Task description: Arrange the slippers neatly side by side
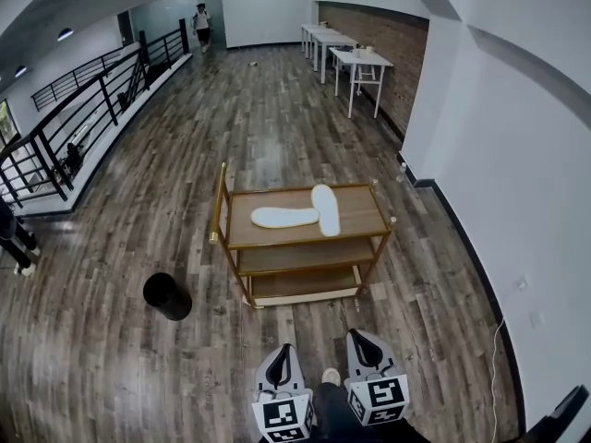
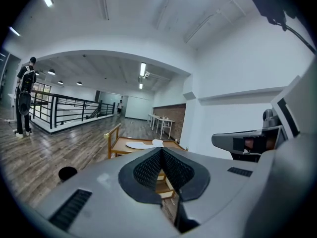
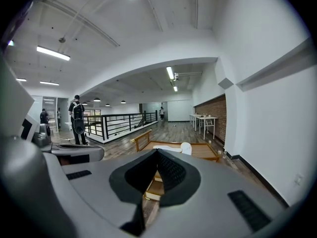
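While hanging low and well short of the cart (image 1: 249, 236), points at it with the left gripper (image 1: 283, 351) and the right gripper (image 1: 358, 336), jaws of each clenched tight on nothing. Finds both slippers on the top shelf, ahead of the jaws and well apart from them. Has the crosswise slipper (image 1: 284, 217) lying with its long axis left to right along the shelf. Has the lengthwise slipper (image 1: 325, 209) running away from the grippers, nearly square to the other and touching its right end: an L, not a pair. Puts the right gripper nearer the lengthwise slipper and the left gripper nearer the crosswise one. Likely calls for closing the gap first, then swinging one long axis parallel to the other.
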`<state>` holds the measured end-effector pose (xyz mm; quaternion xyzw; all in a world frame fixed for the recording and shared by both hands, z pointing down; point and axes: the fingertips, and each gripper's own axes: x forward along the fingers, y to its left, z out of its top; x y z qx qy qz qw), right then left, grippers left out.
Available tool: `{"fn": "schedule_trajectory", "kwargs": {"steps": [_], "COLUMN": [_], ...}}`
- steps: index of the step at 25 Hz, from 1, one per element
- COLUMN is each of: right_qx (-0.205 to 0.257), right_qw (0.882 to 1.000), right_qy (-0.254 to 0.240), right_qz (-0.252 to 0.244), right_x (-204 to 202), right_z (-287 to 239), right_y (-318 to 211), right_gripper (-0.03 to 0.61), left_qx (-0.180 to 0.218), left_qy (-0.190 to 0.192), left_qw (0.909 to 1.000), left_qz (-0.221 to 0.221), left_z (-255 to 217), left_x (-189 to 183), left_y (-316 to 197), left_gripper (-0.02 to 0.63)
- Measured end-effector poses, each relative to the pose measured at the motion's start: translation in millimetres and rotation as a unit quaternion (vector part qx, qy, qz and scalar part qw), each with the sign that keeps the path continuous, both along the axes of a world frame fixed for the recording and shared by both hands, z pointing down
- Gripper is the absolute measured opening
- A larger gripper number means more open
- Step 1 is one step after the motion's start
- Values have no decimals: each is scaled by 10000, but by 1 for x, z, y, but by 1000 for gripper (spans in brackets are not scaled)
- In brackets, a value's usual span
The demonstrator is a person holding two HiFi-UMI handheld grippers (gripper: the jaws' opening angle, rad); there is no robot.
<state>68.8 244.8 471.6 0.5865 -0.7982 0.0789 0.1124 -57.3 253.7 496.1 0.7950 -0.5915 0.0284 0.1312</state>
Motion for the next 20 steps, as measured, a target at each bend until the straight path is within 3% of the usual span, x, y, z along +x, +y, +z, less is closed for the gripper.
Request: {"fn": "schedule_trajectory", "kwargs": {"steps": [20], "right_qx": [-31], "right_qw": [9987], "right_qy": [-163], "right_qz": [-474], "right_x": [45], "right_z": [-5], "right_y": [-169], "right_gripper": [-2], "left_qx": [-53], "left_qy": [-91], "left_qw": [9996], "left_qz": [-273], "left_z": [-7], "left_x": [56], "left_y": [-159], "left_gripper": [2]}}
